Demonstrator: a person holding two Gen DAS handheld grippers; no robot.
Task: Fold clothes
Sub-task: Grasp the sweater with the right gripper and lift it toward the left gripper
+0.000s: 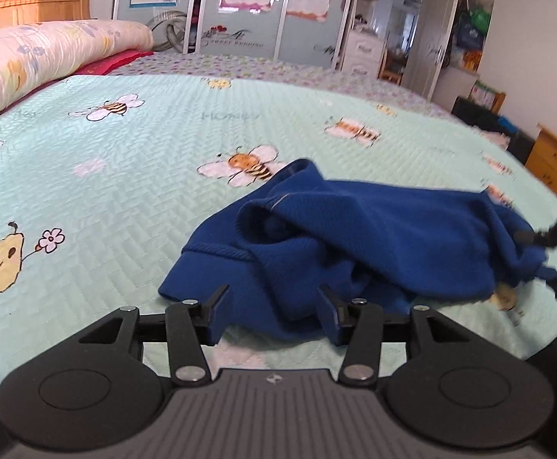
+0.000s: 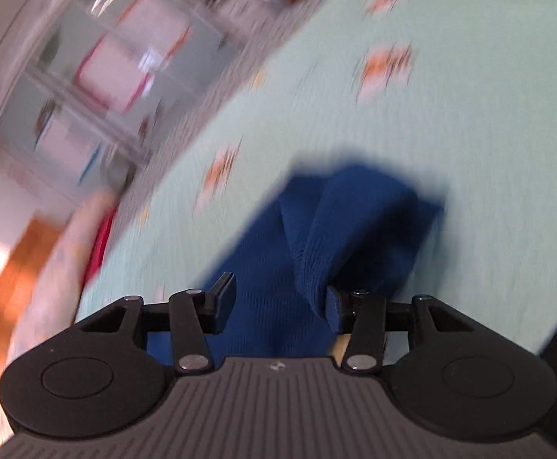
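The blue knit sweater (image 1: 355,237) lies rumpled on the bee-print quilt (image 1: 106,191), long axis running left to right. The left gripper (image 1: 274,313) sits at its near-left hem, jaws apart. The right gripper (image 2: 278,306) reaches its right end, jaws also apart.

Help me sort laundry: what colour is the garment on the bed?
Solid dark blue garment, clearest in the left wrist view.

Crumpled blue knit garment (image 1: 355,237) on bedspread (image 1: 125,191)
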